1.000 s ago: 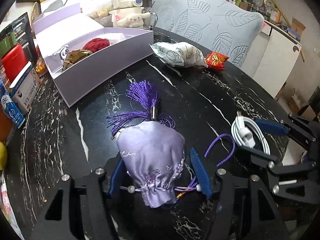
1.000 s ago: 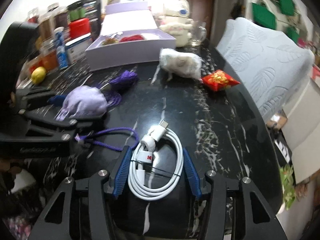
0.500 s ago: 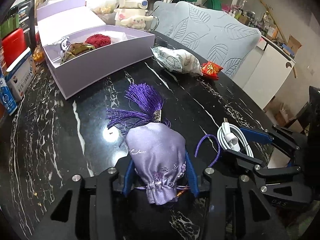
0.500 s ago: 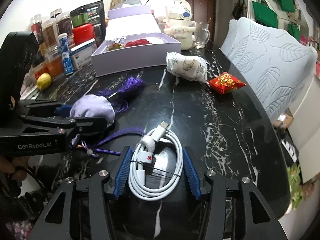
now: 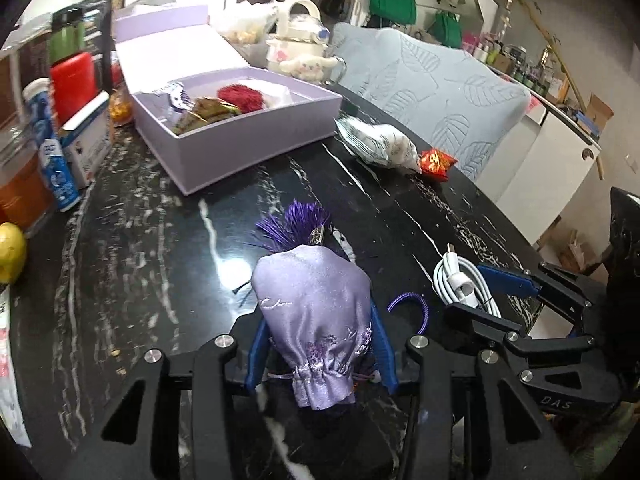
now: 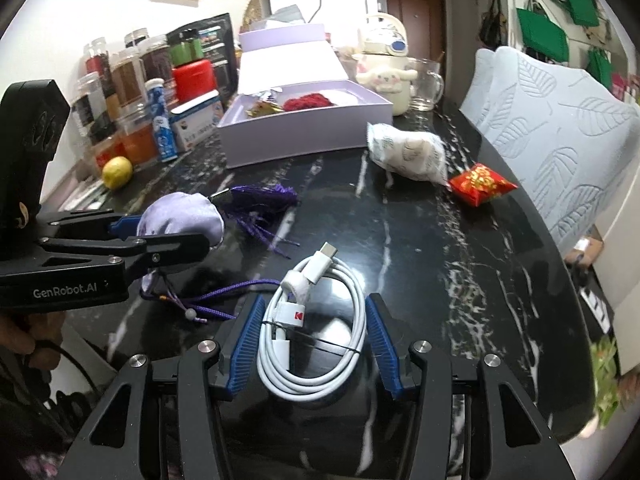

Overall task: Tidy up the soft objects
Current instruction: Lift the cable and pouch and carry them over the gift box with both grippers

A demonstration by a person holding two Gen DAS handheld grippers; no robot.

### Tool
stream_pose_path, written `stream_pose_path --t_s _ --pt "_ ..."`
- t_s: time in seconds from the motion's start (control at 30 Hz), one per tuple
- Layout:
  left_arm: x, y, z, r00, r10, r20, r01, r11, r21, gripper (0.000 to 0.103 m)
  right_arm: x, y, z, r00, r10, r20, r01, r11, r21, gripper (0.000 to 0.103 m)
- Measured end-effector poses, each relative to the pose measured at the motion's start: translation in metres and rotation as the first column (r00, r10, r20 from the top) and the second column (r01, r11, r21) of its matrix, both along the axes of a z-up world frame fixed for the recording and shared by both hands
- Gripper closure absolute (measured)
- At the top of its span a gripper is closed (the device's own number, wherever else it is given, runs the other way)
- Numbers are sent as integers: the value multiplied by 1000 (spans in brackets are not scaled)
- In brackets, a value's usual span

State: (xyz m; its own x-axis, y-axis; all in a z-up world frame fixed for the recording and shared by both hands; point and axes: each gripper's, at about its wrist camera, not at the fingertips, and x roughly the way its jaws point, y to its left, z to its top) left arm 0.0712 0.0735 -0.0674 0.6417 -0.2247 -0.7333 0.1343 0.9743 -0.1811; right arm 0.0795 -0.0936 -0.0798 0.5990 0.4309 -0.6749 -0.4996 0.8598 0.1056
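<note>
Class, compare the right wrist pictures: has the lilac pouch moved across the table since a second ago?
Yes. The lilac pouch, clamped in the left gripper, sits nearer the lilac box, its tassel trailing ahead.

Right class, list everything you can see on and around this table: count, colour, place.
Pouch: one, lilac with purple tassel, in left gripper
Cable: one, white coil, between right gripper's fingers
Box: one, lilac, open, far left of table
Red fluffy thing: one, inside box
Patterned packet: one, white, mid table
Red packet: one, beside the white one
Lemon: one, yellow, left edge
Table: one, black marble
Left gripper: black, blue pads, shut on pouch
Right gripper: same colours, around cable
</note>
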Motion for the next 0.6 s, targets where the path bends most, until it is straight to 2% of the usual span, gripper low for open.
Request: stream_pose_path --t_s 0.6 --pt "-41 46 39 984 139 107 -139 990 -4 59 -22 42 27 990 134 51 -138 988 67 52"
